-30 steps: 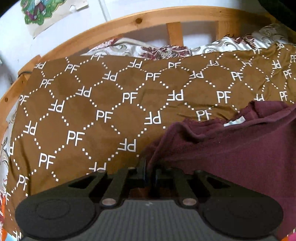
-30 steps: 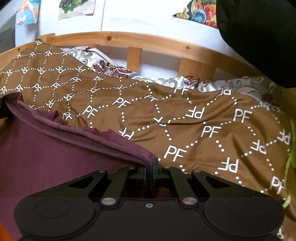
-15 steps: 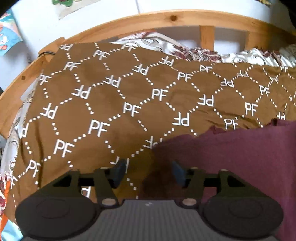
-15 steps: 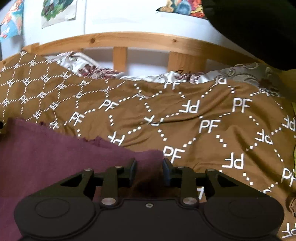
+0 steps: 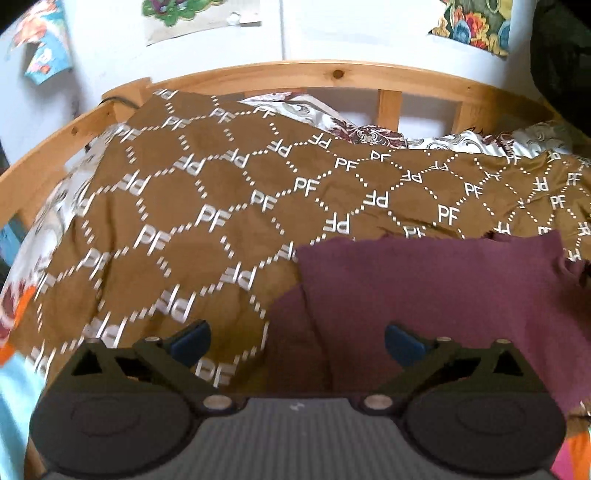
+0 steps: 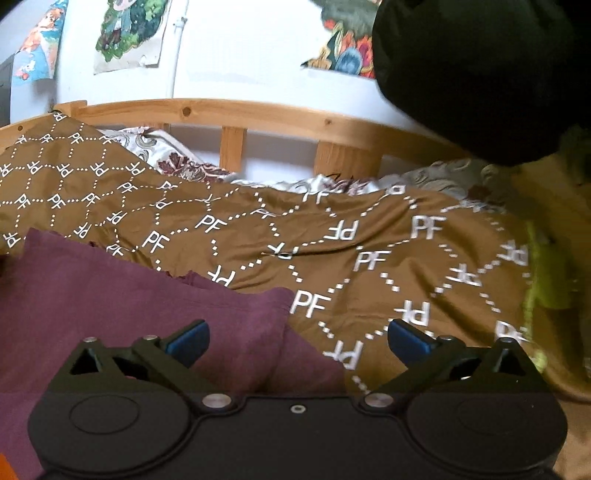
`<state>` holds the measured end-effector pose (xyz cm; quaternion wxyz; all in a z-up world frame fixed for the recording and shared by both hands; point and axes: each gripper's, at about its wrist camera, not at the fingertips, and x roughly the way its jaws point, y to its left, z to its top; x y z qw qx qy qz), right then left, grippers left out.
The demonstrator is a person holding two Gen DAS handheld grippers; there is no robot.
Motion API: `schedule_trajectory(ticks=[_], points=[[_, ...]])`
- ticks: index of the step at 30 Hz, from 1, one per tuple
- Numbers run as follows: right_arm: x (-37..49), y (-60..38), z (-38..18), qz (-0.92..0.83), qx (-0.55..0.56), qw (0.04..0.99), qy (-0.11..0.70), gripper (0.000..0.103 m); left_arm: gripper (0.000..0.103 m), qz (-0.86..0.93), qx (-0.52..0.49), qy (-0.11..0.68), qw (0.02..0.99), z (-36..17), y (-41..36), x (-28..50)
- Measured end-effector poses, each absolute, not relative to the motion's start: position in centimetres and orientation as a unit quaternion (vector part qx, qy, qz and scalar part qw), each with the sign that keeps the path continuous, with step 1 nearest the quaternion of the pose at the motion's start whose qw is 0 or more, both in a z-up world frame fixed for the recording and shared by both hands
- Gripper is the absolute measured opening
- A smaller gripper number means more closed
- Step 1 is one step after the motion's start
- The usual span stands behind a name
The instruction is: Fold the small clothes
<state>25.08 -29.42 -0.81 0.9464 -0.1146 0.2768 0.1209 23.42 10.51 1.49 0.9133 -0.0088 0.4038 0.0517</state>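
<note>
Wooden bed [image 5: 332,75]; brown blanket [image 5: 221,206]; maroon garment [image 5: 443,288]

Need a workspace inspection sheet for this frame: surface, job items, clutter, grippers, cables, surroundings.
Surface: bed under a brown PF-print cover, rumpled.
Job's things: maroon garment lying folded on the cover, top layer's corner squared.
Clutter: patterned white bedding along the far side; yellow-green cloth at the right.
Grippers: left gripper and right gripper open, jaws have just been opening, nothing pinched; garment below them.
Cables: thin dark cord at the frame's corner.
Surroundings: wooden bed frame, white wall, posters, dark hanging shape.
</note>
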Motion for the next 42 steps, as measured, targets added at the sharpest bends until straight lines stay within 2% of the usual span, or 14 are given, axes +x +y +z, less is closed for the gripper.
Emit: schedule_trajectory(ticks=[9, 14, 25, 30, 35, 42], points=[[17.1, -29.4, -3.1, 0.062, -0.057, 0.953, 0.29, 0.102, 0.102, 0.013, -0.101, 0.421, 0.901, -1.2, 14.4, 15.8], [14.9, -29.3, -5.0, 0.028, -0.024, 0.952, 0.303, 0.102, 0.102, 0.028, -0.155, 0.401, 0.902, -3.6, 14.7, 13.5], [12.2, -29.5, -7.5, -0.034, -0.058, 0.949, 0.309, 0.102, 0.102, 0.026, -0.139, 0.418, 0.897, -5.7, 13.7, 14.1], [12.1, -28.7, -6.3, -0.04, -0.096, 0.946, 0.307, 0.102, 0.102, 0.029, -0.135, 0.428, 0.893, -6.7, 13.8, 14.2], [11.7, -27.7, -4.0, -0.046, -0.119, 0.959, 0.253, 0.102, 0.102, -0.014, -0.177, 0.403, 0.898, -6.4, 13.8, 13.7], [14.0, -24.4, -3.4, 0.038, -0.126, 0.959, 0.25, 0.102, 0.102, -0.006, -0.198, 0.4, 0.895, -6.7, 13.2, 16.0]])
